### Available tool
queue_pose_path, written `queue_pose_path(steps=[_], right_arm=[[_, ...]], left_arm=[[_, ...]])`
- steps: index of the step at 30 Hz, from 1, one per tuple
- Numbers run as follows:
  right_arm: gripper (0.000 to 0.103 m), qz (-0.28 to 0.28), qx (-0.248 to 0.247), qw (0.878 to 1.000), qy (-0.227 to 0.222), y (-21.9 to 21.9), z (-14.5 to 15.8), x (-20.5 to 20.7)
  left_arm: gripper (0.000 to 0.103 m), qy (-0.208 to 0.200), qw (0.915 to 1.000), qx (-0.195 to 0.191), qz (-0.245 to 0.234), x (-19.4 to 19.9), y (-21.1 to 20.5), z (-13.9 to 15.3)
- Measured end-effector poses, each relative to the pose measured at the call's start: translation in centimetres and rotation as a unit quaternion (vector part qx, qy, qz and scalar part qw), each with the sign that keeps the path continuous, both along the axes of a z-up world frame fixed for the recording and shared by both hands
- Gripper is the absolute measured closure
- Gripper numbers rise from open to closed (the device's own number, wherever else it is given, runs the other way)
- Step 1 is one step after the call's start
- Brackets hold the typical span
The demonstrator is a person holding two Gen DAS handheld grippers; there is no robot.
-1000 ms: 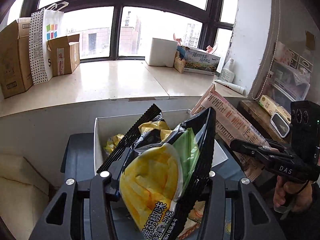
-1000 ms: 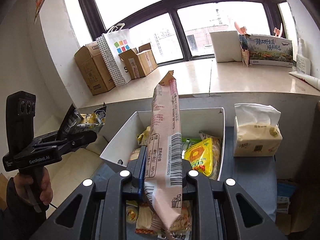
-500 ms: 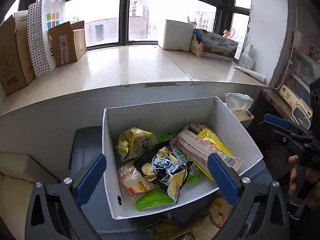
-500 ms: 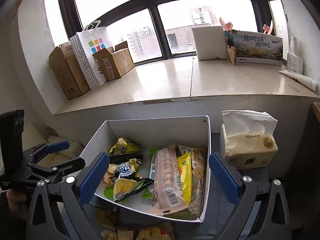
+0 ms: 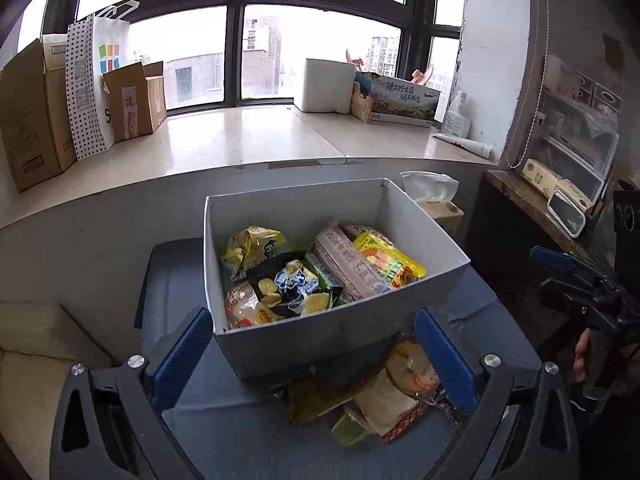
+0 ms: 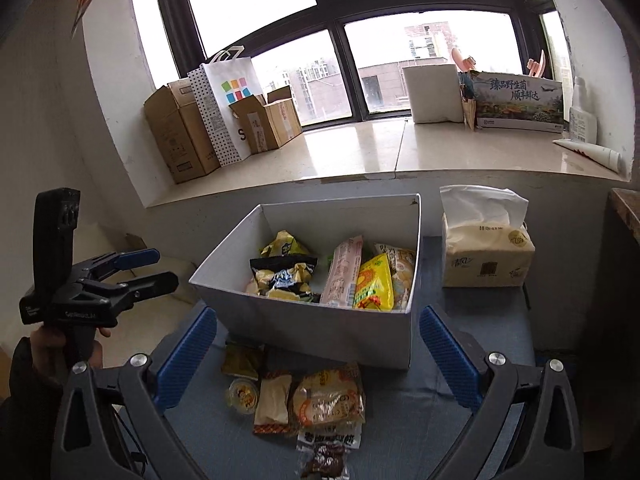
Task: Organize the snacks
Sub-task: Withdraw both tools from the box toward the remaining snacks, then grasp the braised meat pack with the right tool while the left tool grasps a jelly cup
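We see the snacks in two groups. Most lie inside the white box [image 6: 320,320] at the centre of the frame: a black chip bag [image 6: 285,275], a long pink packet [image 6: 342,272] and a yellow packet [image 6: 374,284] side by side. In the right wrist view, loose snack packets [image 6: 316,398] lie on the blue-grey surface [image 6: 472,364] just in front of the box, low in the frame and between our two blue pads. Neither pad touches them.

The right gripper [image 6: 316,344] stands with its jaws spread wide and nothing gripped; the box's near wall sits in the gap above the loose packets.

In the left wrist view the box [image 5: 320,344] fills the middle of the frame, and its near wall spans the gap of the left gripper [image 5: 312,352], whose jaws are also spread wide and hold nothing. A few packets [image 5: 392,392] lie in front of the box, nearer the right pad.

A tissue pack [image 6: 486,256] stands just right of the box. Cardboard boxes [image 6: 180,136] sit on the windowsill [image 6: 360,152] in the upper left.
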State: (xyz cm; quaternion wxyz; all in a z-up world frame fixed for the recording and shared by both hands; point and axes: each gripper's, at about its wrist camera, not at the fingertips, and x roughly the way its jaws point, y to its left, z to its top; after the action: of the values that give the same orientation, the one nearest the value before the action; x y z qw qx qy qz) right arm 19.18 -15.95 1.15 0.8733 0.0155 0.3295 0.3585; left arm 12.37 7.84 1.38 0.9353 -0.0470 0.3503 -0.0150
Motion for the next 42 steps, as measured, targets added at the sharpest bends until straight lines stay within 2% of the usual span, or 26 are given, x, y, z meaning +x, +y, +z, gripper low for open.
queue_pose_path(steps=[7,12,22,27,29,31,32,33,35,39,42], right_arm=[[0.0,-0.002,-0.032,0.998,0.055,-3.0,-6.5,-5.6],[0.0,-0.014,-0.068,0.994,0.088,-3.2,-10.4,-7.3],[0.0,0.047,-0.138,0.986,0.084,2.4,-13.6,-4.3],[0.0,0.082,-0.155,0.98,0.092,3.9,-14.9,-2.1],[0.0,0.086,-0.142,0.98,0.111,3.6,-15.5,-1.5],[0.003,0.086,-0.124,0.982,0.11,3.0,-15.4,-1.4],[0.013,0.079,-0.13,0.983,0.106,2.8,-15.4,-1.5],[0.032,0.067,-0.142,0.983,0.098,2.7,-15.3,-1.8],[0.036,0.064,-0.151,0.982,0.092,2.3,-15.1,-2.5],[0.038,0.076,-0.145,0.982,0.092,1.5,-14.9,-4.1],[0.038,0.071,-0.138,0.985,0.075,0.8,-13.9,-5.3]], left_arm=[[0.0,0.002,0.9992,-0.037,-0.014,-6.0,-1.8,-2.0],[0.0,0.02,0.9987,-0.044,-0.016,-8.0,-3.3,-4.2],[0.0,0.038,0.9974,-0.056,-0.025,-8.1,-3.7,-5.8],[0.0,0.039,0.9972,-0.059,-0.023,-8.2,-3.6,-6.0],[0.0,0.041,0.9969,-0.063,-0.024,-8.1,-3.5,-6.3],[0.0,0.044,0.9967,-0.065,-0.021,-8.1,-3.5,-6.5],[0.0,0.047,0.9965,-0.066,-0.021,-8.1,-3.5,-6.7],[0.0,0.048,0.9965,-0.065,-0.02,-8.1,-3.6,-6.8],[0.0,0.048,0.9965,-0.065,-0.021,-8.2,-3.7,-7.0],[0.0,0.052,0.9965,-0.062,-0.022,-8.2,-3.8,-7.3],[0.0,0.054,0.9965,-0.058,-0.025,-8.2,-3.9,-7.5]])
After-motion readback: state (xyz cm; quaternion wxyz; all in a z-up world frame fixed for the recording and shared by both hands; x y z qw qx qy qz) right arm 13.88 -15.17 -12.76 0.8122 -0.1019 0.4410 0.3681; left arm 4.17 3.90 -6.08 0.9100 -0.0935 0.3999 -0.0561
